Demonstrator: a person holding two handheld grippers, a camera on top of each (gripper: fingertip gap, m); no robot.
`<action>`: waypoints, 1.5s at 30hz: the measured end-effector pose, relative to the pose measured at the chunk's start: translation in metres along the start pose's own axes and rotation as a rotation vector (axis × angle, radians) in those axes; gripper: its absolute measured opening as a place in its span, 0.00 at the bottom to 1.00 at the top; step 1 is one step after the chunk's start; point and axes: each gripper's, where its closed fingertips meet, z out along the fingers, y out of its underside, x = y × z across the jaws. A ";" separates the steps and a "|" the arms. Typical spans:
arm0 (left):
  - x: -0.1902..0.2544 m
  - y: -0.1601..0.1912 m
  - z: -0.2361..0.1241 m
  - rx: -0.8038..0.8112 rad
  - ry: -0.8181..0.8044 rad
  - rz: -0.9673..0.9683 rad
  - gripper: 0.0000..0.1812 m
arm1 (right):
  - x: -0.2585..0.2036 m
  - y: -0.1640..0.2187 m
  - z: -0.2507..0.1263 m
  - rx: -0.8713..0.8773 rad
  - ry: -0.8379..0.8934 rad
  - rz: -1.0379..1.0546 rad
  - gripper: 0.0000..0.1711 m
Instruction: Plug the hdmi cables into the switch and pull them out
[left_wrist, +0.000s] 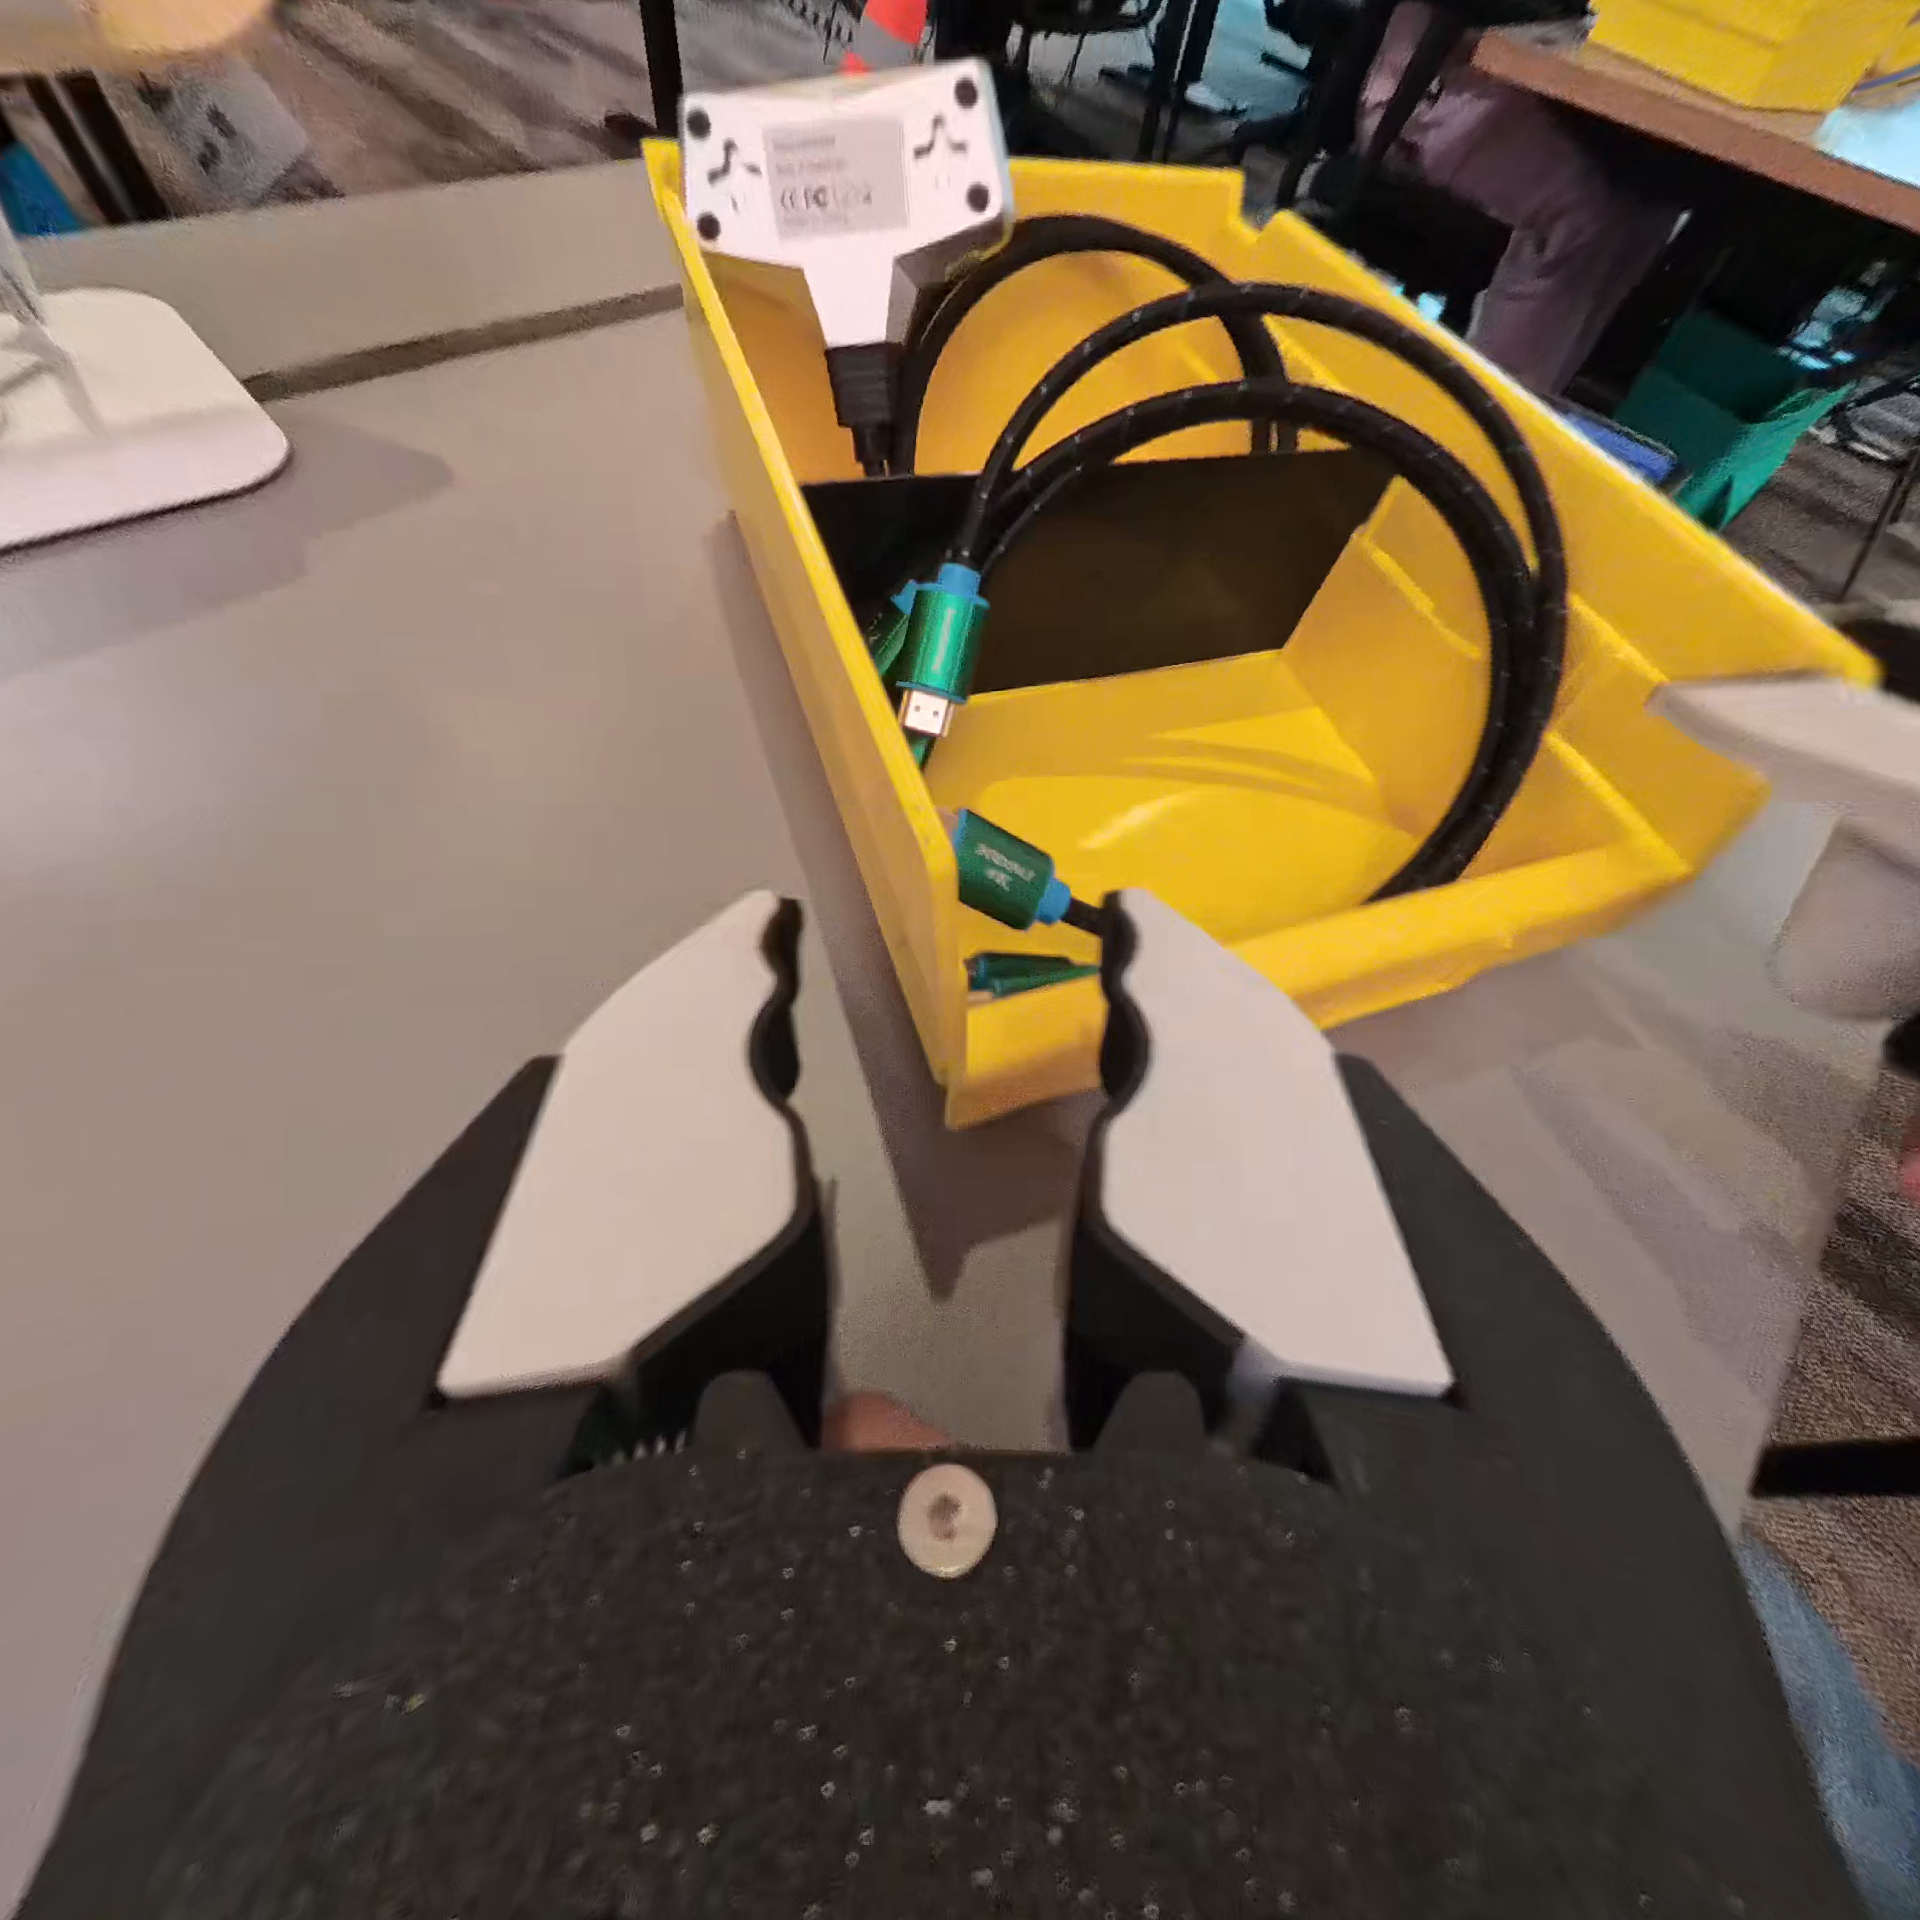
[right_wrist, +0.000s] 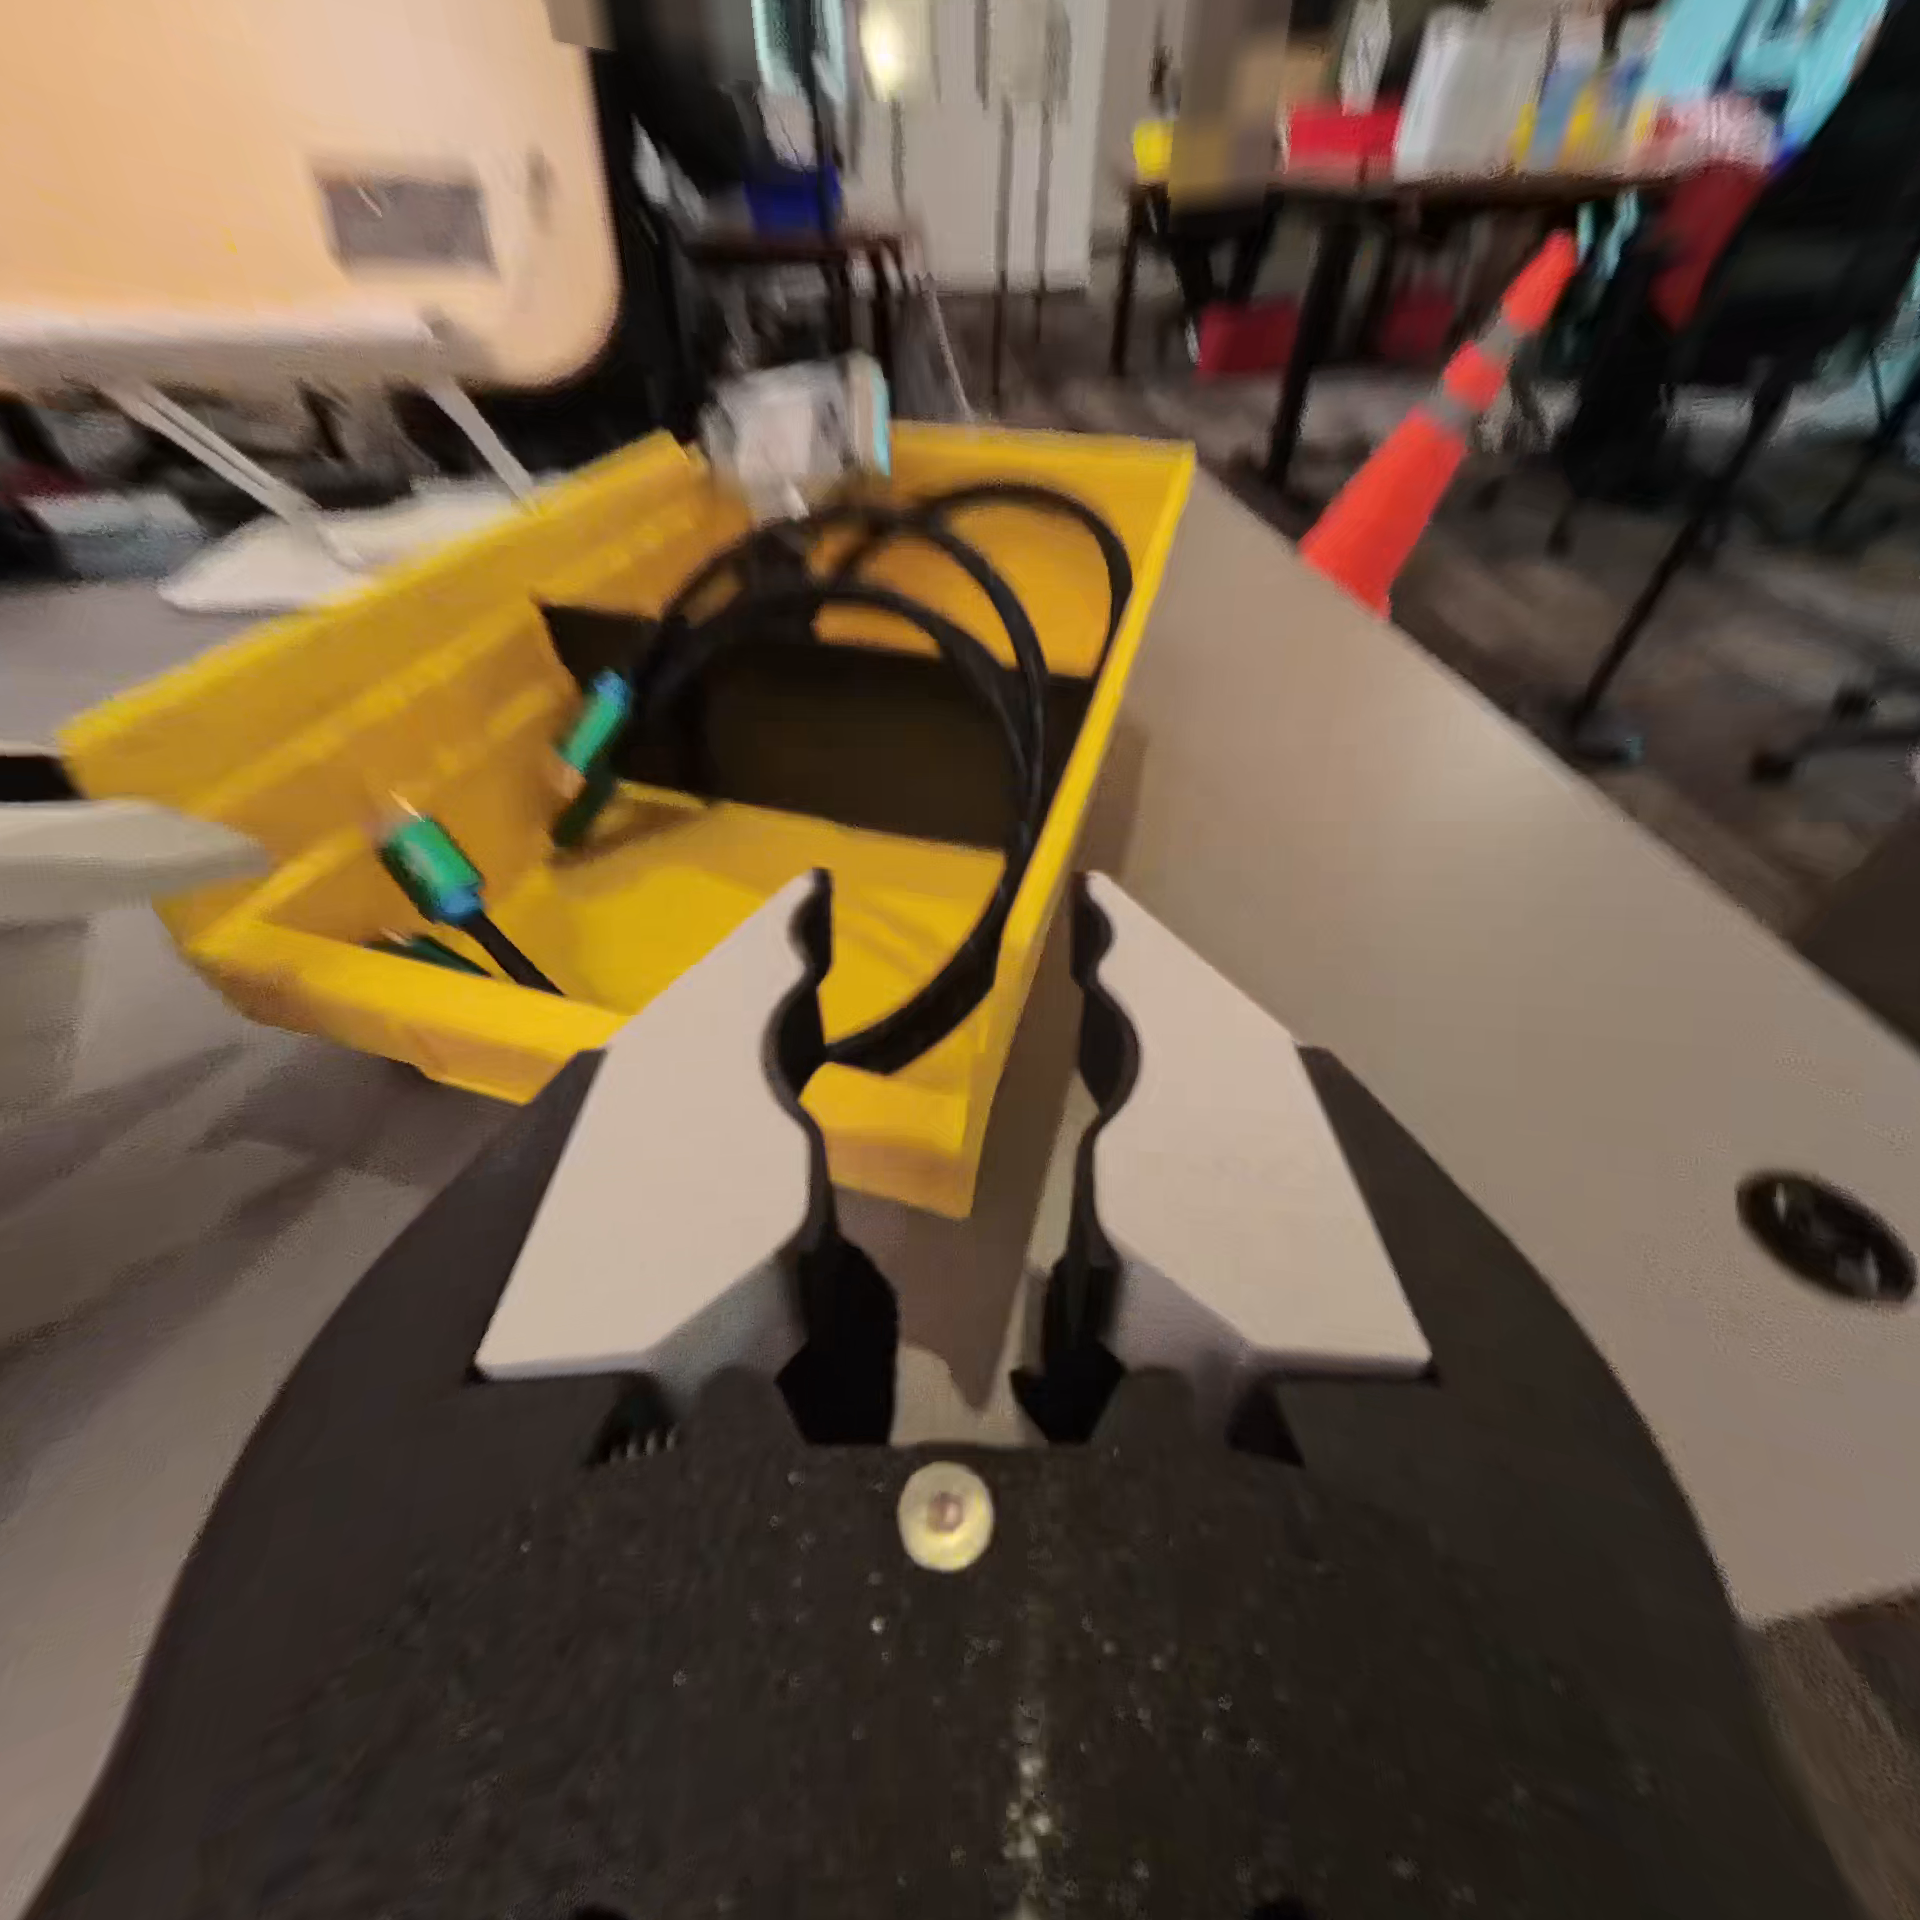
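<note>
Both grippers, left gripper (left_wrist: 951, 925), right gripper (right_wrist: 951, 904), spread wide, empty

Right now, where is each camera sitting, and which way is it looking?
Left wrist view: sits on the left tool, looks forward over the grey table at the yellow bin; its own two open fingers show.
Right wrist view: sits on the right tool, looks forward at the same bin from its other side; its open fingers show.
Both share the bin, the black cables and green plugs; each glimpses the other tool.
</note>
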 end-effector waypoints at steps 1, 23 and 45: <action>0.000 -0.001 0.007 0.001 -0.001 -0.017 0.23 | 0.004 0.015 0.006 -0.079 0.044 0.009 0.18; -0.162 0.048 -0.136 0.056 -0.614 -0.066 0.02 | -0.197 0.020 0.070 -0.173 -0.215 -0.116 0.01; -0.345 0.121 -0.358 0.211 -0.620 -0.367 0.18 | -0.224 -0.013 -0.031 0.077 -0.621 -0.188 0.27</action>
